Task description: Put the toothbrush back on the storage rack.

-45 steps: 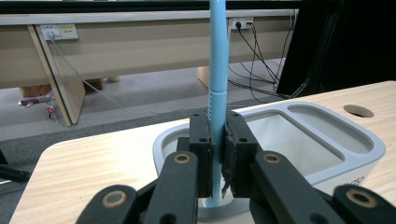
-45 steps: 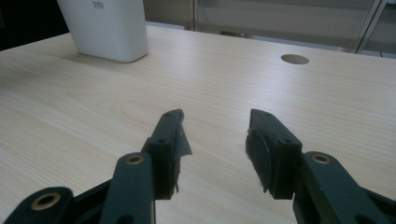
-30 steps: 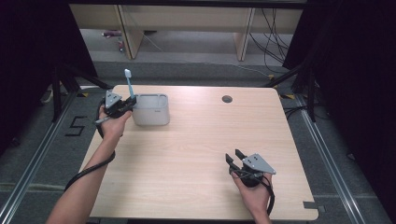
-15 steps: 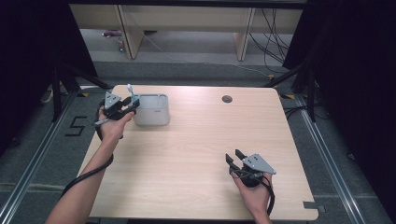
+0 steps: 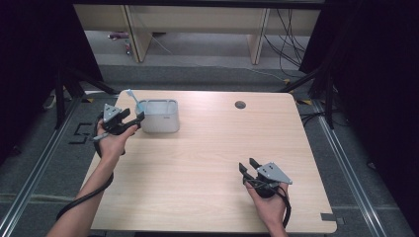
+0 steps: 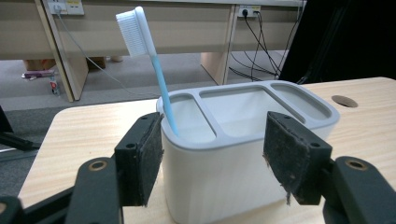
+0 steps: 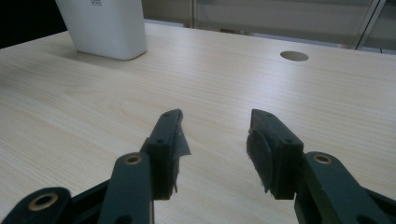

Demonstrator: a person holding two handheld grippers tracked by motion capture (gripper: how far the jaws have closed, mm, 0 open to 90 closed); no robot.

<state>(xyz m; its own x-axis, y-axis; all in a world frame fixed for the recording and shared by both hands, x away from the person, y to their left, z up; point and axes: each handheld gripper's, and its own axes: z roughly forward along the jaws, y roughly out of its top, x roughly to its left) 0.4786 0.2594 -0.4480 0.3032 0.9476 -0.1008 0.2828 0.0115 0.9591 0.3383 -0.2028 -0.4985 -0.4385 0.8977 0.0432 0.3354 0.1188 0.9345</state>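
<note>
A light-blue toothbrush [image 6: 156,74] with a white head stands tilted in the end compartment of a white, three-compartment holder [image 6: 243,140]. In the high view the holder [image 5: 159,116] sits at the table's far left, with the toothbrush [image 5: 133,98] leaning out to the left. My left gripper [image 5: 136,118] is right beside the holder's left wall. Its jaws have just been opening and now stand open [image 6: 212,158], with no pad on the brush. My right gripper [image 5: 248,165] rests open near the front right, with nothing between its jaws [image 7: 217,140].
The wooden table [image 5: 207,163] has a round cable hole [image 5: 240,104] at the back. Beyond its far edge are desk legs and cables on the floor. The holder [image 7: 105,28] stands far ahead of the right gripper.
The left gripper opened and let go of the toothbrush, which sank into the holder and leans there. The left hand drew back slightly to the left. The right gripper stayed still.
</note>
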